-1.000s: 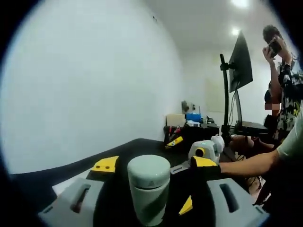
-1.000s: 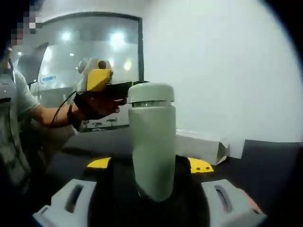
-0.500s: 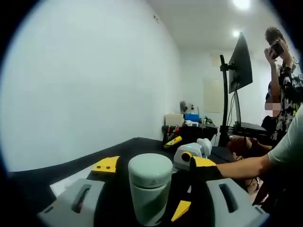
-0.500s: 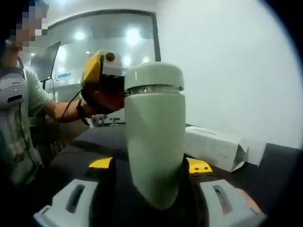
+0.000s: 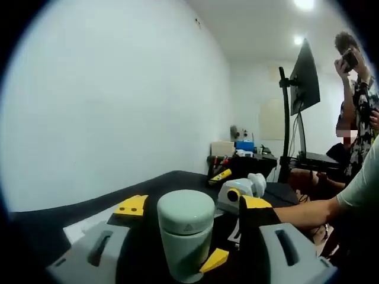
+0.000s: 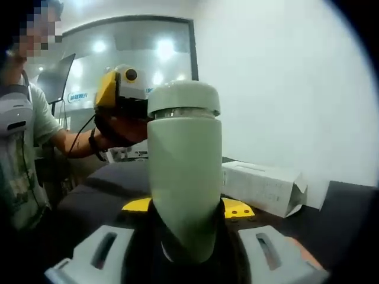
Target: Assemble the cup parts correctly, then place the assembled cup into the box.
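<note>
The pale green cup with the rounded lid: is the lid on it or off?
On. In the right gripper view the pale green cup carries its rounded lid on top, above a thin seam.

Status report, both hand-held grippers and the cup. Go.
Cup upright, lid on, pinched between both hand-held grippers: right low on the body, left at the lid end. White box lies on the dark table behind. Nothing blocking it.
</note>
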Demonstrator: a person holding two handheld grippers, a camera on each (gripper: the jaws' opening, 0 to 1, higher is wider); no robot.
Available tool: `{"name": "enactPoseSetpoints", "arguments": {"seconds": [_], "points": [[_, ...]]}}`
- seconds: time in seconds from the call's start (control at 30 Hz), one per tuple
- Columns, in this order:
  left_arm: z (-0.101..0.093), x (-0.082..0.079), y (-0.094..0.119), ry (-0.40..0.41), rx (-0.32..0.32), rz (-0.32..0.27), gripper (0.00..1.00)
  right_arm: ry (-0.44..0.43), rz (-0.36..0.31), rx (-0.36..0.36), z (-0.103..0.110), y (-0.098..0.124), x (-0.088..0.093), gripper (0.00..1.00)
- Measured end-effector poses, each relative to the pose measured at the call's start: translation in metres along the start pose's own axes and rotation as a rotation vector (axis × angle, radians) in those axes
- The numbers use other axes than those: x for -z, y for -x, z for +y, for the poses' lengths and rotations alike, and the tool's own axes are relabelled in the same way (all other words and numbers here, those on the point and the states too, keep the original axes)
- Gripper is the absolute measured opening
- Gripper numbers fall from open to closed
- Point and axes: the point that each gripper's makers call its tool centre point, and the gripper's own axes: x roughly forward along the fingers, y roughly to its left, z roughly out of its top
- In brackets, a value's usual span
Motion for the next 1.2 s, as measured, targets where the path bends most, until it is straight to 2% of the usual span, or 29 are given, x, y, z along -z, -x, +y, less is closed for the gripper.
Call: {"name": "enactPoseSetpoints", "arguments": {"seconds": [0.03, 0.07, 0.17, 0.2, 0.33, 0.4, 0.43, 0.63, 0.77, 0.87, 0.93, 1.03, 1.1, 1.13, 1.17, 1.2], "points": [[0.005, 0.000, -0.001, -0.020, -0.061, -0.010, 0.58, 0.001, 0.000, 0.001, 0.000, 0.000, 0.000, 0.40], [0.007, 0.007, 0.000, -0.031, -0.137, -0.005, 0.56, 0.000, 0.000, 0.002, 0.000, 0.000, 0.000, 0.40], [0.012, 0.015, -0.003, -0.031, -0.204, 0.008, 0.53, 0.000, -0.001, 0.005, 0.000, 0.000, 0.000, 0.40], [0.008, 0.015, -0.005, -0.029, -0.182, 0.001, 0.52, 0.000, -0.001, 0.005, -0.002, 0.000, 0.000, 0.40], [0.005, 0.018, -0.009, -0.032, -0.185, 0.011, 0.52, -0.004, -0.003, 0.008, -0.003, 0.000, 0.000, 0.40], [0.001, 0.021, -0.009, -0.040, -0.176, 0.027, 0.45, -0.005, -0.004, 0.008, -0.004, 0.000, 0.000, 0.40], [0.005, 0.021, -0.008, -0.062, -0.198, 0.029, 0.41, -0.005, -0.005, 0.008, -0.003, 0.000, 0.000, 0.40], [0.001, 0.019, -0.010, -0.069, -0.151, 0.014, 0.39, -0.011, -0.007, 0.008, -0.004, 0.002, 0.000, 0.40], [-0.001, 0.019, -0.008, -0.053, -0.089, 0.009, 0.39, -0.004, -0.006, 0.007, -0.004, 0.002, 0.000, 0.40], [-0.006, 0.019, -0.008, -0.049, 0.008, 0.004, 0.39, 0.000, -0.006, 0.006, 0.000, 0.002, 0.000, 0.40], [-0.002, 0.019, -0.007, -0.031, 0.031, 0.011, 0.39, 0.001, -0.007, 0.008, 0.000, 0.001, 0.000, 0.40], [-0.008, 0.018, -0.008, -0.055, 0.138, -0.007, 0.39, 0.005, -0.007, 0.003, 0.002, 0.001, 0.000, 0.40], [-0.004, 0.019, -0.009, -0.009, 0.181, 0.000, 0.39, 0.004, -0.006, 0.006, 0.003, 0.001, 0.000, 0.40], [-0.006, 0.019, -0.009, -0.016, 0.225, -0.007, 0.39, 0.005, -0.007, 0.005, 0.004, 0.002, 0.000, 0.40], [-0.001, 0.019, -0.011, -0.022, 0.220, -0.009, 0.39, 0.002, -0.008, 0.008, 0.003, 0.001, 0.000, 0.40], [-0.001, 0.018, -0.012, -0.024, 0.241, -0.013, 0.39, -0.001, -0.010, 0.008, 0.003, 0.001, 0.000, 0.40]]}}
